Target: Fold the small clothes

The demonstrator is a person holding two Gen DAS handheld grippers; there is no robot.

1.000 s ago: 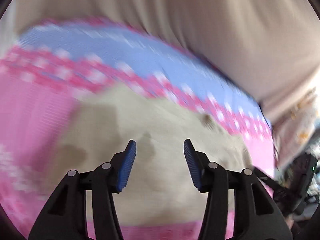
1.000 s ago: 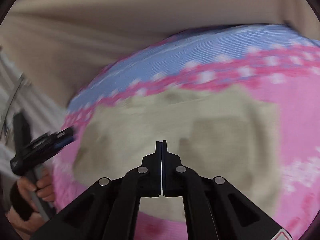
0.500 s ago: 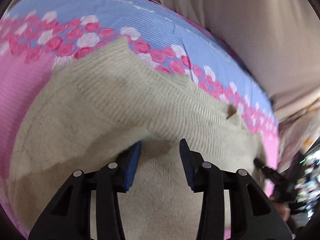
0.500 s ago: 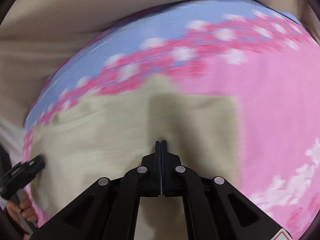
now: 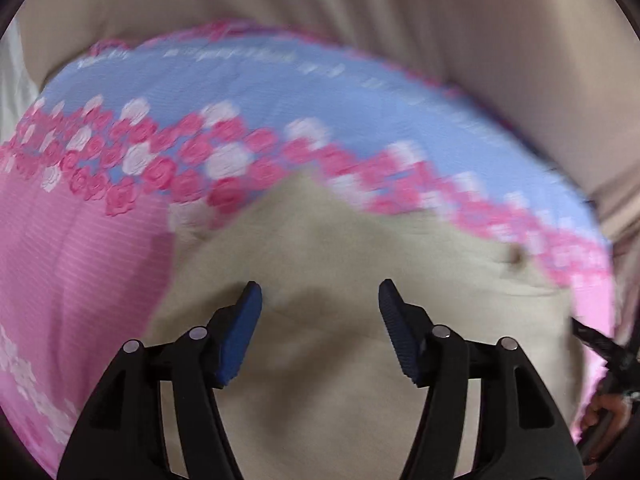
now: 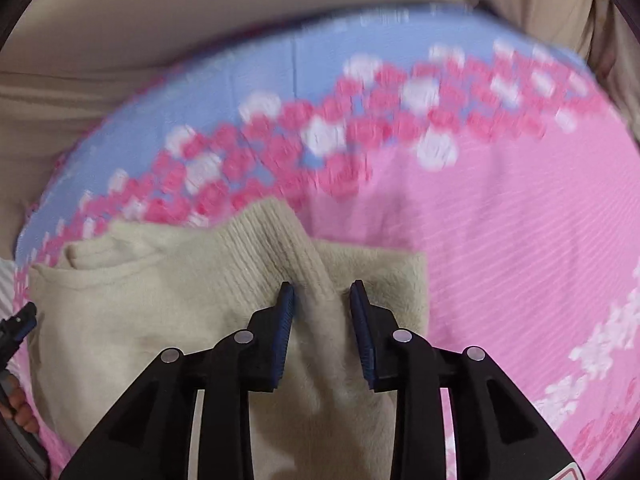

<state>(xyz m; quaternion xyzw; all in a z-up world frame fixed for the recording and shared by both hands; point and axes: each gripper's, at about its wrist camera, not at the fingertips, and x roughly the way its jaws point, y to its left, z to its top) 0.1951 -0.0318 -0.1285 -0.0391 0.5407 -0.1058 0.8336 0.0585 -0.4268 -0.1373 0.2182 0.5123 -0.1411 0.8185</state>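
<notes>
Floral bedspread [image 6: 500,216], one beige sweater [image 6: 160,320]

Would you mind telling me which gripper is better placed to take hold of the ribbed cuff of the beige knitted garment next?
The right gripper, probably. Its jaws, which have just been opening, straddle the ribbed cuff of the beige knitted garment. The left gripper hangs open over plain fabric.
</notes>
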